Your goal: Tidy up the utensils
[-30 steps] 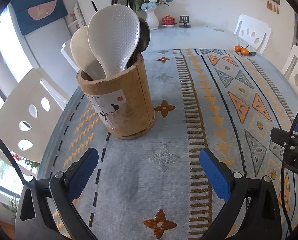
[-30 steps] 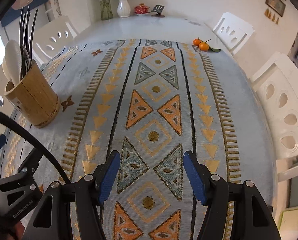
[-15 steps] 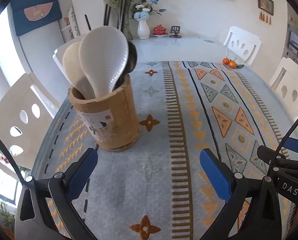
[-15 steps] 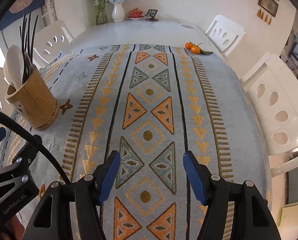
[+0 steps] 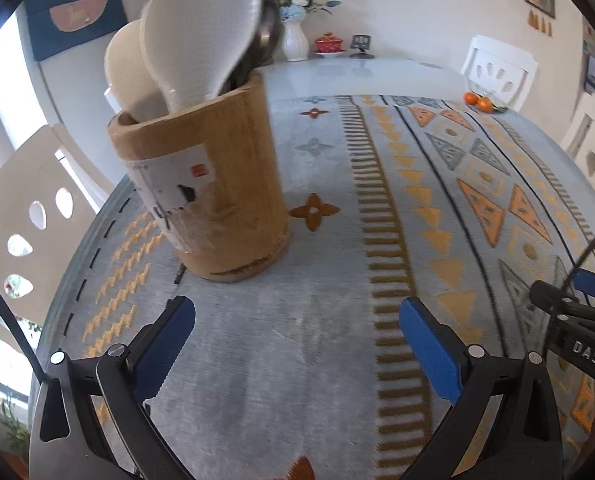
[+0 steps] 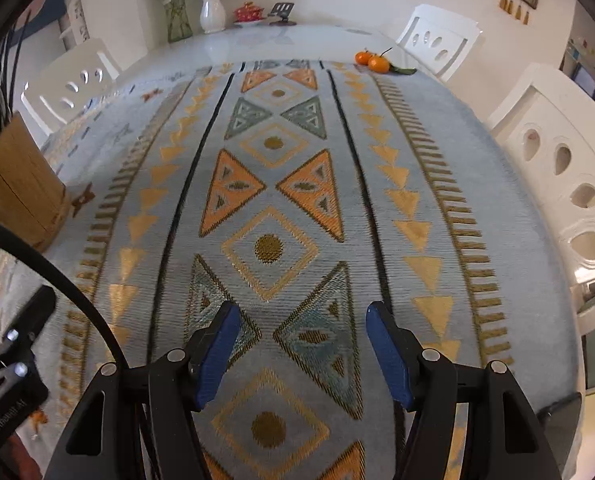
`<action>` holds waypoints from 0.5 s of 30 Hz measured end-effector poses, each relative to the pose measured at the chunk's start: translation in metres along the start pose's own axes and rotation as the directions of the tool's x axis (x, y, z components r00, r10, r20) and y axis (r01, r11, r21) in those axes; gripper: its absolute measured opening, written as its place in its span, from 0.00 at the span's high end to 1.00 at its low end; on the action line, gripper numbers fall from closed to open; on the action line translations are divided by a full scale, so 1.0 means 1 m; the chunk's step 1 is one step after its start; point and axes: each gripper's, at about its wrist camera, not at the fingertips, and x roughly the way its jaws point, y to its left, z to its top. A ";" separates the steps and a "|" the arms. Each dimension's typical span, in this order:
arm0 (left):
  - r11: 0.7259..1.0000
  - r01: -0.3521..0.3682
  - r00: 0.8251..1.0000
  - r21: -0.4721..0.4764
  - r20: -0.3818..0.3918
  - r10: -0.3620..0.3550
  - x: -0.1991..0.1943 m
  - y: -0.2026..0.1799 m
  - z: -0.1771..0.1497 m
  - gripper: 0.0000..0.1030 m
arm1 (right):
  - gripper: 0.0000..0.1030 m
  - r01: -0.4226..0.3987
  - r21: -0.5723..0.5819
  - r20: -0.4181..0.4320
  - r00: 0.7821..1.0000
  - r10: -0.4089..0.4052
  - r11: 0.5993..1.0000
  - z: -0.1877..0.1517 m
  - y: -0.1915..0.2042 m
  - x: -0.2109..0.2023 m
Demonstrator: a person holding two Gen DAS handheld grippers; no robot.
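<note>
Ideally, the empty, spread left gripper (image 5: 297,344) squared up on the round bamboo utensil holder (image 5: 205,184) at upper left (right gripper (image 6: 301,352) also spread, empty).

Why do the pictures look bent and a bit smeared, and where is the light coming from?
Left wrist view: fisheye curves the table edge; the white spoon and bamboo holder are motion-blurred; daylight glares from the windows at left. Right wrist view: the patterned cloth bulges, its far end softly blurred, dark corners ring the lens.
</note>
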 end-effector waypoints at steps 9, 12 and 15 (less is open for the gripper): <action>0.999 0.016 0.998 -0.034 -0.065 -0.018 0.028 0.012 -0.002 0.00 | 0.13 -0.021 0.012 0.007 1.000 0.021 1.000 0.007 -0.003 0.013; 0.999 0.022 0.994 -0.040 -0.103 -0.026 0.035 0.011 -0.001 0.00 | 0.00 0.014 -0.031 -0.003 1.000 -0.015 0.999 0.008 0.004 0.016; 0.998 0.036 0.992 -0.061 -0.118 -0.043 0.037 0.014 -0.002 0.00 | 0.00 -0.014 -0.037 0.005 1.000 0.014 0.999 0.007 0.001 0.017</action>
